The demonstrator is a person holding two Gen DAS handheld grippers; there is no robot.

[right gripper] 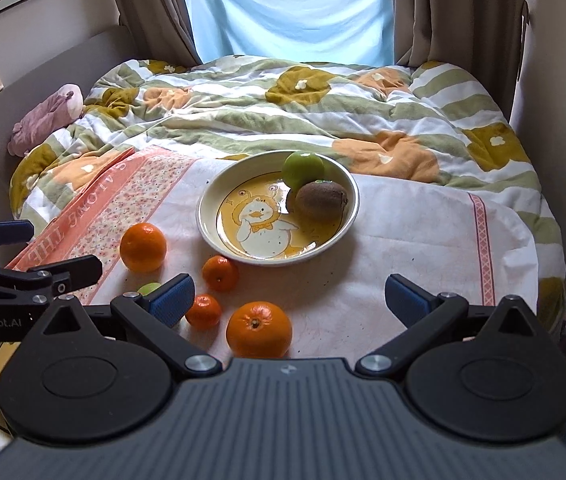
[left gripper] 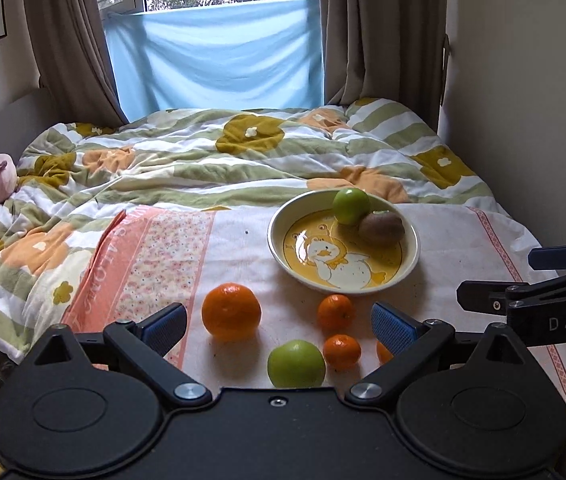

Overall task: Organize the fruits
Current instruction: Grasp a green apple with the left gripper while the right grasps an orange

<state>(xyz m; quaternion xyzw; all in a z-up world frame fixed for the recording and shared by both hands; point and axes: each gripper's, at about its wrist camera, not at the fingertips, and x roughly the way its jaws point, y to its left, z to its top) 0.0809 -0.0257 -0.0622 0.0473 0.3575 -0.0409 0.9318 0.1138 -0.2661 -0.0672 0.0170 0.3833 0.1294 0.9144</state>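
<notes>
Both claws open, holding nothing. Left claw (left gripper: 279, 326) poised low over the near fruit on the bed (left gripper: 211, 152); right claw (right gripper: 289, 300) likewise, a little to the right, over its own nearest piece.

Bowl (left gripper: 279, 216) on the white cloth (left gripper: 463, 248), already holding a green apple (left gripper: 351, 206) and a kiwi (left gripper: 381, 227) side by side at its 1 o'clock rim. Still loose on the cloth, at the bowl's 6 to 8 o'clock: big orange (left gripper: 231, 316), two small mandarins (left gripper: 336, 311) (left gripper: 342, 351), second apple (left gripper: 296, 363), and a second orange (right gripper: 259, 329) (mostly hidden behind a pad in the left wrist view).

Deciding relation, as a judgement: second apple dead ahead at 12 o'clock between the left pads, nearer that claw than any other fruit; second orange likewise just left of centre ahead of the right claw, near its base. Round fruit, so no long axis to align with. Likely next: either claw down and closing on its own near piece, then up to the bowl at 12 to 1 o'clock. Soft bedding beneath, so rolling possible on contact.
</notes>
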